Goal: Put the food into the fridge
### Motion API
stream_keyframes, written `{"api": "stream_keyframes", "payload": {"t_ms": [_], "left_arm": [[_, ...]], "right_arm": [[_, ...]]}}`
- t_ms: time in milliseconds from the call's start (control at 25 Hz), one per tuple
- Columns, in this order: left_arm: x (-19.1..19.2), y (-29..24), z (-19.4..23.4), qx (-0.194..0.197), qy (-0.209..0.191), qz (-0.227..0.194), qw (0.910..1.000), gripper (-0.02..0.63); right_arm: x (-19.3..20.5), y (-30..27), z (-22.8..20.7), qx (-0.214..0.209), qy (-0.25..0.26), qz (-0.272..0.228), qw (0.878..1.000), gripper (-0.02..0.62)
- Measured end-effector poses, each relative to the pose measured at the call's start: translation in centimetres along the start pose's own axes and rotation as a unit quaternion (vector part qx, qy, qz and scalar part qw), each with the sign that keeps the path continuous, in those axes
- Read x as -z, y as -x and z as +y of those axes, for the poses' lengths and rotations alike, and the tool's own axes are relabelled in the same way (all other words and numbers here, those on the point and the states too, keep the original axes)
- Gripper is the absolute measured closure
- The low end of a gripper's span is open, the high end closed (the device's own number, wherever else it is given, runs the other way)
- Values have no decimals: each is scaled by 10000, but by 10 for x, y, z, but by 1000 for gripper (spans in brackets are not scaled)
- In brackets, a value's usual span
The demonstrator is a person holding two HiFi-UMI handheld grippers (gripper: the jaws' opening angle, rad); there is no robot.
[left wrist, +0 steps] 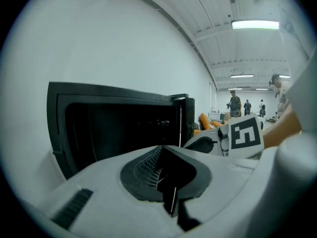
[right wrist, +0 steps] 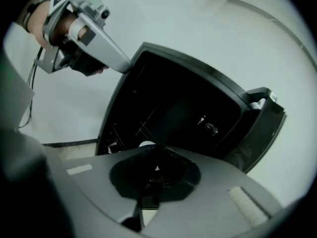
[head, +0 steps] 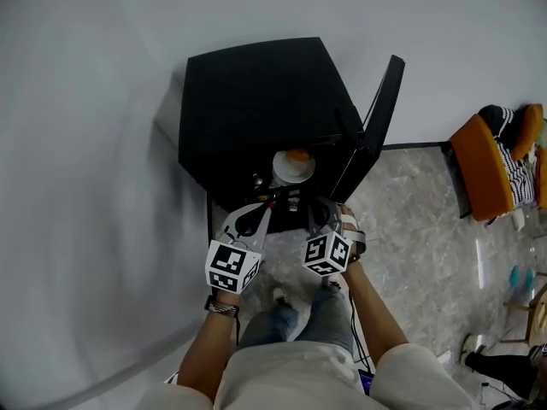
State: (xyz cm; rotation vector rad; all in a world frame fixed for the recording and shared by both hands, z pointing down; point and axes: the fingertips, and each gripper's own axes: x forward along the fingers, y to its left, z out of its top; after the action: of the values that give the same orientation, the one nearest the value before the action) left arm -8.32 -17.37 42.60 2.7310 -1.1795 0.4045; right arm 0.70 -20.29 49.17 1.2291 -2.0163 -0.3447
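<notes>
The ribbed black pads (left wrist: 147, 166) of the left gripper (left wrist: 163, 155) meet tip to tip with nothing between them. The right gripper (right wrist: 157, 152) is likewise closed and empty, its dark pads pressed together inside a smooth grey shell. In the head view both grippers sit side by side, near each other, each with its black-and-white marker cube towards the person.

At 12 o'clock from the tips stands the fridge (head: 256, 109), a squat, matt black box with hard edges. Its door (head: 380, 114) swings open at 2 o'clock. Just inside the mouth rests a round white plate (head: 291, 173) bearing the food (head: 297, 155), a small orange lump. The right gripper view catches only a pale sliver of that plate above its jaws.

The floor (head: 410, 229) is glossy grey stone-look tile, meeting a plain white wall (head: 85, 101) behind the fridge. At 3 o'clock in the head view is an orange padded chair (head: 483, 165) with striped cloth (head: 513, 156) on it. The left gripper view shows a long hall with a white ribbed ceiling, strip lights (left wrist: 255, 25) and people (left wrist: 235, 103) standing far off.
</notes>
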Motion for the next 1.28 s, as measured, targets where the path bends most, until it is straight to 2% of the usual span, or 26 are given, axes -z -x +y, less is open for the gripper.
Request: {"api": "stream_keyframes", "payload": {"t_ms": [160,320,600,800,960,1280], "left_arm": [[-22,8,-24,238,-263,-129,9993,605],[-37,14,-43,419,-506,-240,9976,604],[-71,27,-47,391,-671,-513,9957,604],[-91,45,-35,192,-852,-558,9946,605],[-122,56,-30,94,-956,-810,9921,606],[-178,63,-34,119,-1191,-1161,9860,606]], "right_arm": [[-12,33,-5,-116,-247,-183,9995,591],[-25,61,-21,-55,-480,-352,9982,591],[-53,106,-63,-23,-1259,-764,9891,591],[-78,136,-83,-96,-1718,-1176,9780,591],[-100,155,-99,-245,-2111,-1490,9657,591],[-136,182,-133,-434,-2669,-1970,9424,591]]}}
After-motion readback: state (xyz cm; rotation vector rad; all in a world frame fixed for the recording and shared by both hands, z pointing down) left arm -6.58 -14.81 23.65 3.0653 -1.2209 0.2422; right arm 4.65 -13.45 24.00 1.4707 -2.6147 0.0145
